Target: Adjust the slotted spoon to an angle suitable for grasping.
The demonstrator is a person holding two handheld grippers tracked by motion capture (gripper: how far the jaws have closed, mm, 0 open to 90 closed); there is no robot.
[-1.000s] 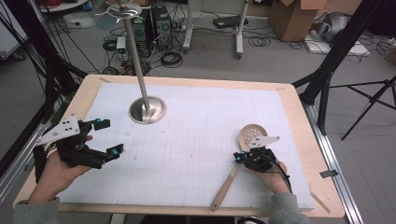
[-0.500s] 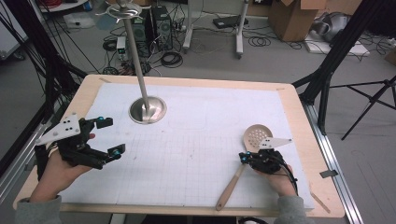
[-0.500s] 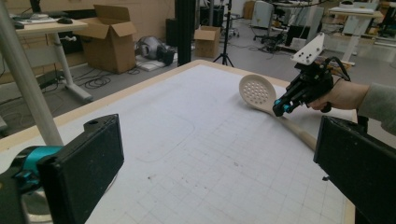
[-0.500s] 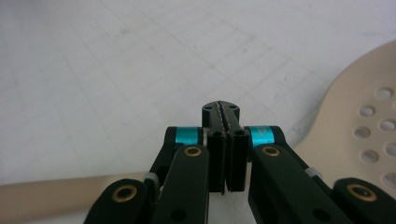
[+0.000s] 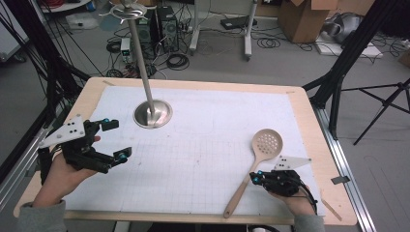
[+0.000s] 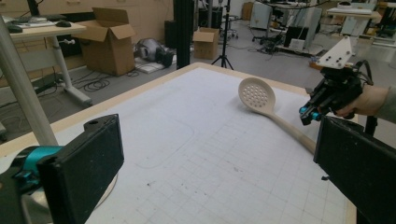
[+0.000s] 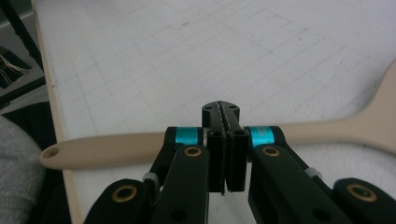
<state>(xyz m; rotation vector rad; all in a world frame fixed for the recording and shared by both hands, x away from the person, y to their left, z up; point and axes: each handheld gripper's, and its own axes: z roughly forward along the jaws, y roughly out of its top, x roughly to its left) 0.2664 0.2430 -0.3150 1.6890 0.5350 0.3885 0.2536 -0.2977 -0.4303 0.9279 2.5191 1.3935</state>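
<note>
My right gripper (image 5: pixel 255 177) sits near the right front corner of the table (image 5: pixel 309 121), its two black jaws pressed flat together with nothing between them. In the right gripper view (image 7: pixel 226 111) the closed tips sit in front of the handle of the slotted wooden spoon (image 7: pixel 140 145), which runs across just beyond them; I cannot tell whether they touch it.

The spoon (image 5: pixel 256 162) lies flat on the white grid mat (image 5: pixel 203 145) in the right front part of the table. Its perforated bowl points toward the far edge, and its handle end reaches the front edge, just left of my right gripper.

My left gripper (image 5: pixel 116 140) hovers by the left edge, jaws wide apart and holding nothing. In the left gripper view its pads (image 6: pixel 84 172) frame the mat, with the spoon (image 6: pixel 261 100) and my right gripper (image 6: pixel 310 114) well beyond them.

A metal stand (image 5: pixel 152 113) with a round base rests on the far left part of the mat.
</note>
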